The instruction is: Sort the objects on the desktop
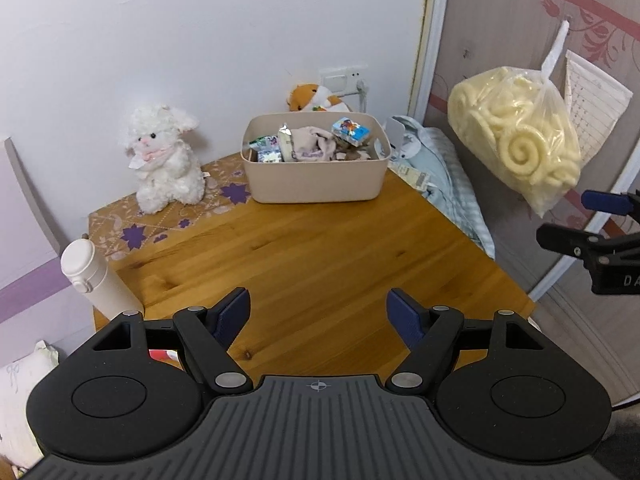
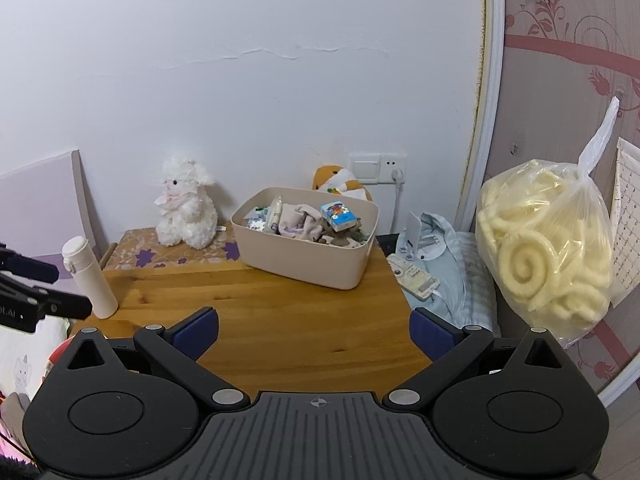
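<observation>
Left wrist view: left gripper (image 1: pixel 318 316) hovers over the near edge of the table (image 1: pixel 320 248), jaws wide, nothing between them. One bin (image 1: pixel 316 184) sits at the far side of the table, against the wall, probably so the working area in front of it is free. It holds the sorted things: one picture box (image 1: pixel 351 131) on top, cloth (image 1: pixel 312 146), a few packets, not countable. One lamb toy (image 1: pixel 164 156) sits upright on the patterned mat, left of the bin; one orange toy (image 1: pixel 314 98) is behind the bin. One bottle (image 1: pixel 94 276) stands at the table's left edge. One bag (image 1: pixel 516 144) of pale coils hangs from a hook on the door, off the table. The right gripper (image 1: pixel 576 220) shows at the right edge, apart from everything.

Right wrist view: right gripper (image 2: pixel 316 336), jaws wide and empty, over the near table (image 2: pixel 280 312). Same count: one bin (image 2: pixel 304 256), one lamb toy (image 2: pixel 184 204), one bottle (image 2: pixel 90 276), one bag (image 2: pixel 548 252). One remote (image 2: pixel 414 278) lies on the folded cloth to the right of the table, just past its edge. Judgement: sorting looks nearly finished; bottle and toys may be left.
</observation>
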`<state>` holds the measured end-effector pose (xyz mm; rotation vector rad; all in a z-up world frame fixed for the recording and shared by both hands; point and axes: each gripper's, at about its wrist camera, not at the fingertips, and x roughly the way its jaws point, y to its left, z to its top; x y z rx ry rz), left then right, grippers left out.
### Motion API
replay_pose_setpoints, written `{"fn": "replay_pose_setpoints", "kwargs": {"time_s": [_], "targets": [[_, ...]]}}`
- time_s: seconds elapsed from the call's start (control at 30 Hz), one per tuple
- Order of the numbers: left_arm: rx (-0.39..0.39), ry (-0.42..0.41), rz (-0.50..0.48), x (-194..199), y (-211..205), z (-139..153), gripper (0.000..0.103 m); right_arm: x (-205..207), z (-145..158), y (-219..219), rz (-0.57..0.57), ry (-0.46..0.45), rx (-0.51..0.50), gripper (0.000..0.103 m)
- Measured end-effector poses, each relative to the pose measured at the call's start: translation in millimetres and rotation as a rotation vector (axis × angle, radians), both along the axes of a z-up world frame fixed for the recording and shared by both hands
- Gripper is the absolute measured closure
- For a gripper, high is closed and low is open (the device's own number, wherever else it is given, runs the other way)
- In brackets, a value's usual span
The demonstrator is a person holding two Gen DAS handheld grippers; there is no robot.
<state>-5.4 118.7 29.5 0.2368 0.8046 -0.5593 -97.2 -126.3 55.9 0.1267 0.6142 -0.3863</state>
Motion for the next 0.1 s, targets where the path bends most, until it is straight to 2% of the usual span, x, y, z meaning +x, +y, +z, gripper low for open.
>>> {"fn": "replay_pose_setpoints", "kwargs": {"time_s": [0.1], "targets": [[-0.002, 0.003, 0.001, -0.7, 0.5, 0.5, 0.026, -2.4, -0.6, -0.9, -0.001, 0.003, 0.002, 0.000]]}}
